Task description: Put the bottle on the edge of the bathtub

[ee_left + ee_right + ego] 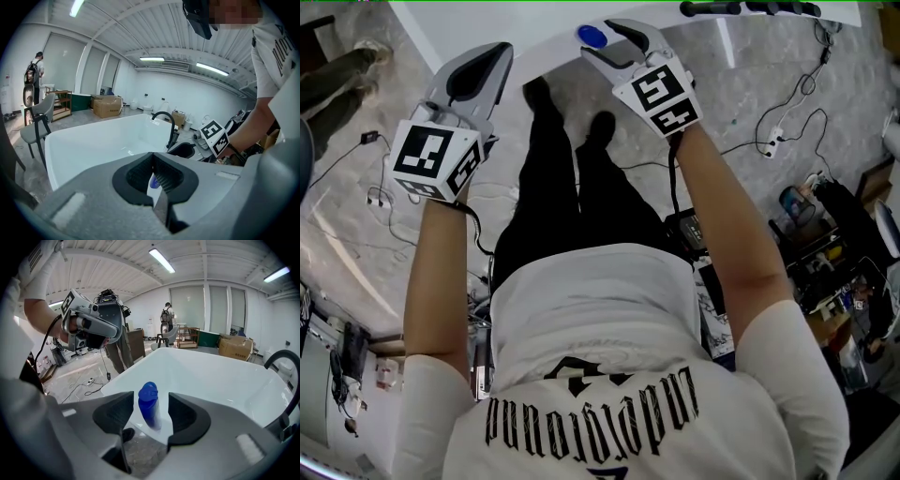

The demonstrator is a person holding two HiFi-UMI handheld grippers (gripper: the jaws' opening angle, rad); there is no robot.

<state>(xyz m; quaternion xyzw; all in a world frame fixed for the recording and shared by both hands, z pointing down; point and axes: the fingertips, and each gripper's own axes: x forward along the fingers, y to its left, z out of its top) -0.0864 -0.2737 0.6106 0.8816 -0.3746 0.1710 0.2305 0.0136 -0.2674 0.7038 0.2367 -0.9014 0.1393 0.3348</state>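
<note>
A blue bottle (592, 37) stands upright on the near rim of the white bathtub (546, 39). In the right gripper view the bottle (149, 405) sits between the two dark pads with a gap on each side. My right gripper (603, 43) is open around it, not pressing it. My left gripper (495, 58) hangs to the left of the bottle, above the tub's corner, jaws together and empty. In the left gripper view only a sliver of the bottle (153, 182) shows beneath the closed pads of the left gripper (153, 169).
A black faucet (167, 123) rises at the tub's far side. Cables (787, 122) and a power strip lie on the marble floor. Boxes and gear (825, 253) crowd the right. A grey chair (40, 117) and a person with a backpack (33, 70) stand beyond the tub.
</note>
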